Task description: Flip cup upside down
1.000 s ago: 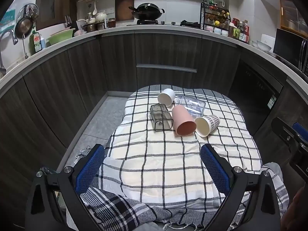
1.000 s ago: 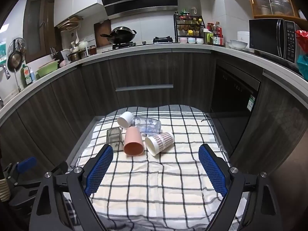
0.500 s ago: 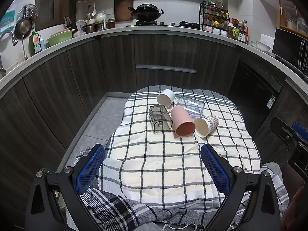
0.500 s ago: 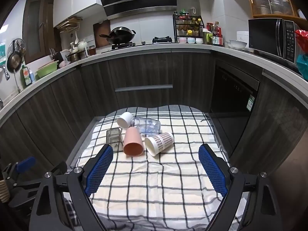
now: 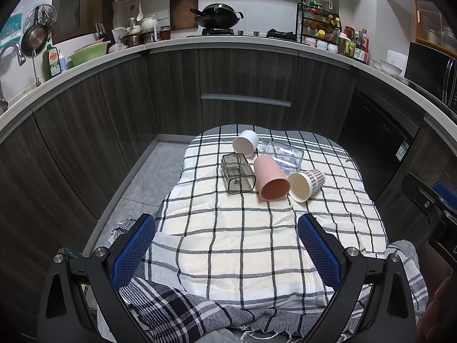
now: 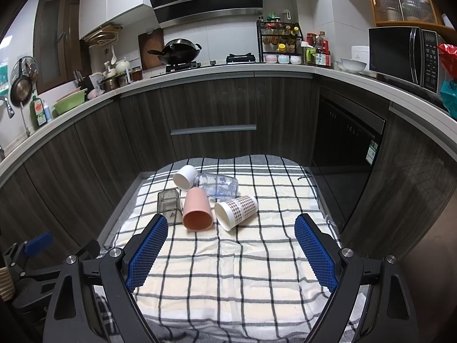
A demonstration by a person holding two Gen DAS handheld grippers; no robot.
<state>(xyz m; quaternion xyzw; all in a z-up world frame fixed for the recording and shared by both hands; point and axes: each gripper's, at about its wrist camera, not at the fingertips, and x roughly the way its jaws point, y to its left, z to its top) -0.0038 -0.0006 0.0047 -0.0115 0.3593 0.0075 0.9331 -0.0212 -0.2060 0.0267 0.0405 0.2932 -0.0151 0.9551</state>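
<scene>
Several cups lie on their sides on a checked cloth [image 5: 257, 243] [image 6: 257, 257]: a pink cup [image 5: 270, 178] [image 6: 196, 210], a chequered paper cup [image 5: 307, 184] [image 6: 237, 207], a white cup [image 5: 245, 143] [image 6: 185, 177], a smoky square cup [image 5: 237, 173] [image 6: 169, 203] and a clear glass [image 5: 282, 155] [image 6: 217, 184]. My left gripper [image 5: 227, 250] is open and empty, well short of the cups. My right gripper [image 6: 231, 253] is open and empty, also short of them. The right gripper shows at the left wrist view's right edge [image 5: 434, 205].
Dark wood cabinets [image 5: 245, 85] curve around the cloth-covered table. The counter above holds a wok [image 5: 217, 18], a spice rack [image 6: 280, 43], a microwave [image 6: 405, 54] and dishes. Grey floor [image 5: 148, 177] lies left of the table.
Both views have crept very slightly closer to the cups. Both grippers stay open and the cups have not moved.
</scene>
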